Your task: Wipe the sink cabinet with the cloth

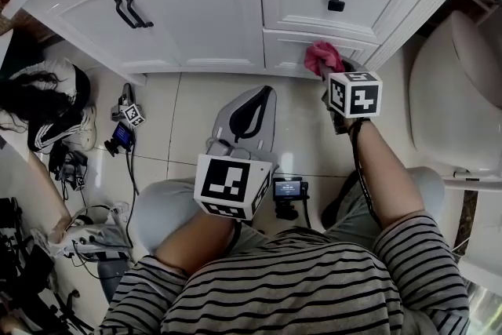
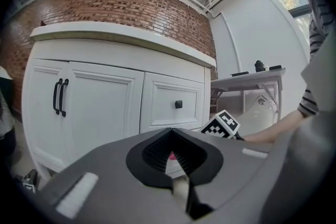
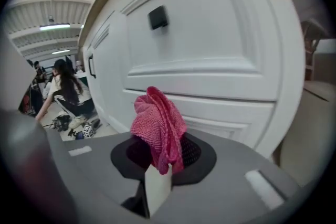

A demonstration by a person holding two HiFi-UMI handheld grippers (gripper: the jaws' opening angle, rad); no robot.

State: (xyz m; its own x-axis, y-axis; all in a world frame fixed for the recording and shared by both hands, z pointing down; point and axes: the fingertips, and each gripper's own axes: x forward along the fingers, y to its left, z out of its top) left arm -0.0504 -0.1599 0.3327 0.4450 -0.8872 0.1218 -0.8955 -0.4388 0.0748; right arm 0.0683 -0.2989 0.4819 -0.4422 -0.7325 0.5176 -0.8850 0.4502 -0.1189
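Observation:
The white sink cabinet [image 1: 204, 4] fills the top of the head view, with a door bearing two black handles [image 1: 129, 12] and a drawer with a black knob [image 1: 336, 4]. My right gripper [image 1: 333, 71] is shut on a bunched pink cloth [image 1: 321, 57], which sits against the cabinet's lower drawer front. In the right gripper view the cloth [image 3: 157, 126] stands up out of my right gripper [image 3: 157, 165], just short of the drawer panel [image 3: 210, 50]. My left gripper [image 1: 249, 110] hangs over the tiled floor, shut and holding nothing. From the left gripper view my left gripper [image 2: 176, 165] faces the cabinet [image 2: 105, 97].
A white rounded fixture [image 1: 463, 98] stands close on the right. A person with dark hair [image 1: 39, 102] crouches at the left among cables, beside a spare marker-cube gripper [image 1: 129, 115]. A small black device [image 1: 288, 188] lies on the floor between my knees.

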